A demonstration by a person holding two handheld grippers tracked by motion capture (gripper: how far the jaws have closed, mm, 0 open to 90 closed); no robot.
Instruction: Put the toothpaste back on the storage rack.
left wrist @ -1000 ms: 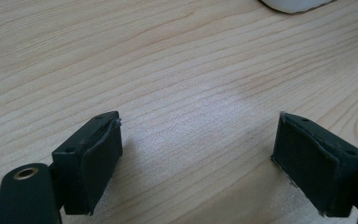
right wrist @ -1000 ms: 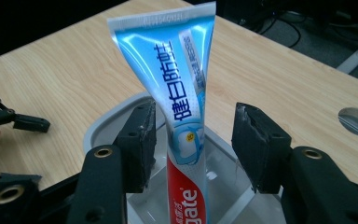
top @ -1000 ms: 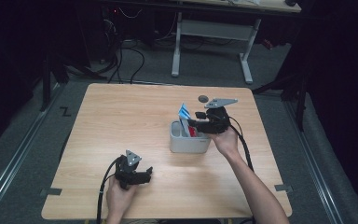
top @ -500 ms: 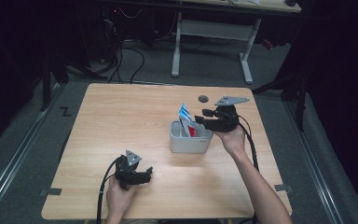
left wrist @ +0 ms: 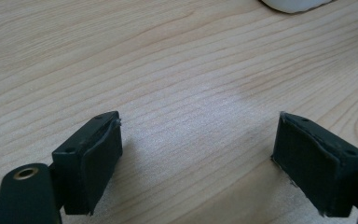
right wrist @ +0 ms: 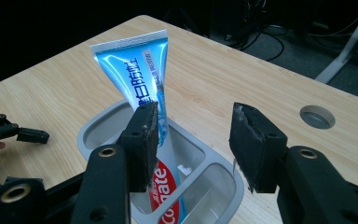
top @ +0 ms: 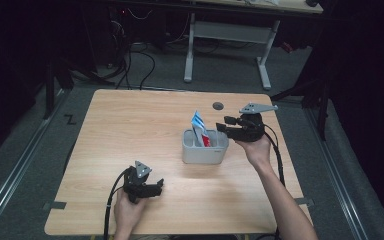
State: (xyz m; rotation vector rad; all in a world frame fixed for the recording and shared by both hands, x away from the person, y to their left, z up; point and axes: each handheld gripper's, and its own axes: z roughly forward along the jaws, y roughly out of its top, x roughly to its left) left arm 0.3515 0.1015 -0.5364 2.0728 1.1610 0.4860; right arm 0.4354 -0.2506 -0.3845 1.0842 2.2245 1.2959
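1. Right gripper view: the right hand-held gripper (right wrist: 193, 144) is released, jaws apart, holding nothing.
2. A toothpaste tube (right wrist: 142, 88) leans tilted just ahead of its jaws, lower end inside the grey holder (right wrist: 98, 133) directly below them; the tube passes just beside one jaw.
3. High view: the left hand-held gripper (top: 152, 189) rests low on the tabletop (top: 130, 125), well apart from the holder.
4. Left gripper view: its jaws stand wide apart over bare wood, grasping nothing.
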